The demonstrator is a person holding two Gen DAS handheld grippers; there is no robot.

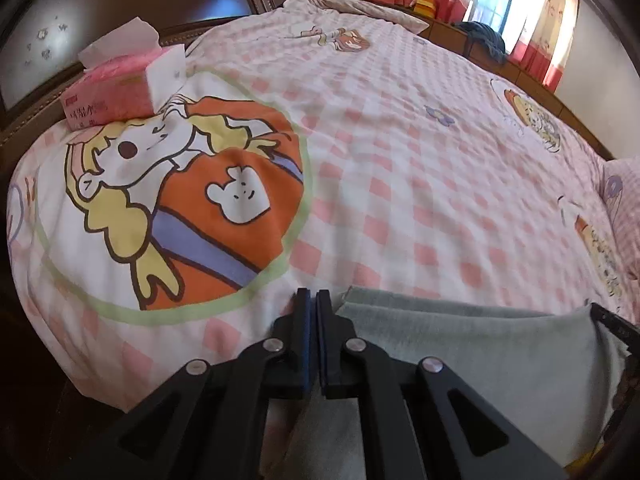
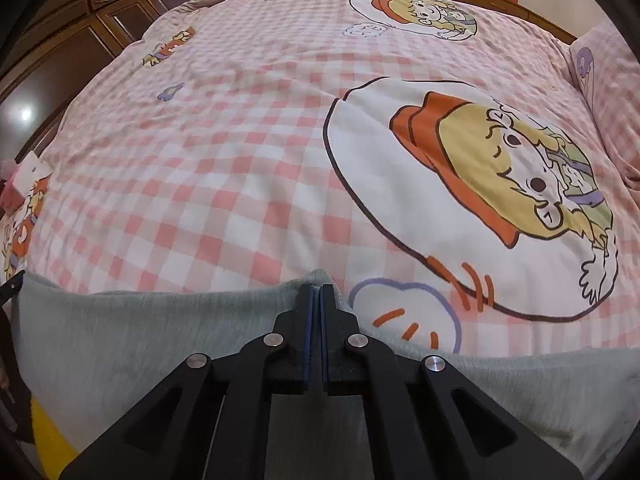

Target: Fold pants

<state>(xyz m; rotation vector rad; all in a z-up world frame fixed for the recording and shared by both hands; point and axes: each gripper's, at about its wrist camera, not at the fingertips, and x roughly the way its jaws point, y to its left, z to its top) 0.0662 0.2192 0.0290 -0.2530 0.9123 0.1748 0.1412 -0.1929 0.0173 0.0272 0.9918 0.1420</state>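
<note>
Both tongs, L (image 1: 313, 294) & R (image 2: 319, 289), clamped on grey pants (image 2: 120, 332) edge.

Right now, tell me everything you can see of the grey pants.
The grey pants look like soft, heathered jersey knit, plain and unprinted. They hang as a stretched span over the pink checked bedspread. The left gripper is shut on one upper edge and the right gripper on the other, so the top edge runs fairly taut between them with the fabric drooping below. Waistband, legs and hems are not distinguishable here.
</note>
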